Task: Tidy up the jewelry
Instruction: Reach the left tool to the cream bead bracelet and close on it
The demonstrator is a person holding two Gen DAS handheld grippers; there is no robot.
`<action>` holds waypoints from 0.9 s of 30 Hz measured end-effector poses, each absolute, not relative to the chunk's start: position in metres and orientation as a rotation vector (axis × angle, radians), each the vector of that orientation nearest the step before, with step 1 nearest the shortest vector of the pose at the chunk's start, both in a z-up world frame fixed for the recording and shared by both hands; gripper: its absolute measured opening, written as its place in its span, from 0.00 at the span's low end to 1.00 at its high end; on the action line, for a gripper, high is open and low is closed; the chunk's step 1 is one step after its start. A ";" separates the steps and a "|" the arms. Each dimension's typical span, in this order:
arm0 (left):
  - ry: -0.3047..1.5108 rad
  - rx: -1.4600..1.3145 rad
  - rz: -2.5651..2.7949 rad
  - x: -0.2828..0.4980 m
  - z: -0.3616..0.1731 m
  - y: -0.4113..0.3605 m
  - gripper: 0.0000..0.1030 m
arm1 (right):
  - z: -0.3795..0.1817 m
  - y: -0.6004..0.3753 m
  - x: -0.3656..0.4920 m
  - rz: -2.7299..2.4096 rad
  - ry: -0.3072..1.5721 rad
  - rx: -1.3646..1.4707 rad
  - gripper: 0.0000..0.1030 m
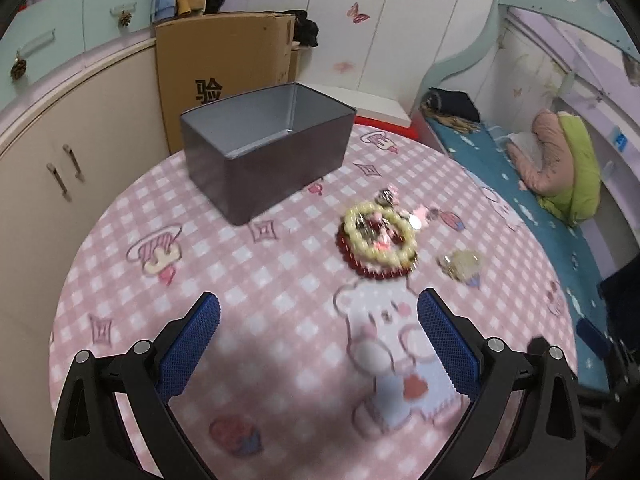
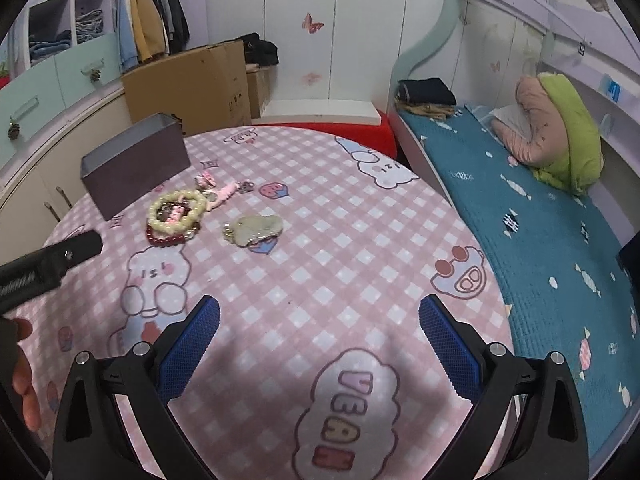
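Observation:
An open grey metal box (image 1: 264, 148) (image 2: 134, 166) stands empty at the far left of the pink checked table. In front of it lies a pile of jewelry: a cream bead bracelet (image 1: 378, 236) (image 2: 176, 210) over a dark red bead bracelet (image 1: 362, 266) (image 2: 164, 238), pink charms (image 2: 218, 192) behind, and a pale green pendant (image 1: 460, 264) (image 2: 256, 230) to the right. My left gripper (image 1: 318, 332) is open, hovering short of the pile. My right gripper (image 2: 320, 332) is open over bare cloth, farther right. The left tool's black body (image 2: 48, 264) shows in the right wrist view.
A cardboard carton (image 1: 224, 72) stands behind the box, beside cream cupboards (image 1: 60, 168). A bed with a blue cover (image 2: 520, 220) and a pink and green cushion (image 2: 552, 128) runs along the table's right edge. A hand (image 2: 24, 384) shows at the left.

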State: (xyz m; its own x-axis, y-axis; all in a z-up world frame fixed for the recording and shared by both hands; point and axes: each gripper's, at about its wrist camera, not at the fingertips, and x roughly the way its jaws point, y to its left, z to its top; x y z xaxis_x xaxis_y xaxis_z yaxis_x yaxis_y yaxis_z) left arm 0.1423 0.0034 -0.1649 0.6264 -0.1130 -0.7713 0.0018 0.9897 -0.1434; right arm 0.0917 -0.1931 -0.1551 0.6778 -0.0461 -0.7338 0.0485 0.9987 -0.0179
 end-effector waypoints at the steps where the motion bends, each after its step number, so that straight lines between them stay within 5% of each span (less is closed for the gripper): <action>1: 0.897 -0.124 -0.062 0.149 -0.166 0.001 0.93 | -0.157 -0.194 0.095 -0.052 0.827 0.004 0.94; 11: 0.934 -0.052 -0.006 0.204 -0.183 -0.011 0.92 | -0.164 -0.206 0.129 -0.031 0.841 0.029 0.94; 15: 0.967 -0.046 -0.015 0.218 -0.191 -0.011 0.60 | -0.168 -0.208 0.137 -0.017 0.848 0.040 0.94; 21: 0.973 -0.016 -0.031 0.221 -0.196 -0.013 0.55 | -0.172 -0.210 0.148 -0.008 0.856 0.050 0.94; 25: 0.968 -0.031 -0.077 0.223 -0.194 -0.012 0.29 | -0.172 -0.211 0.152 -0.010 0.855 0.053 0.94; 27: 0.961 -0.018 -0.095 0.223 -0.194 -0.014 0.23 | -0.171 -0.211 0.153 -0.006 0.855 0.055 0.94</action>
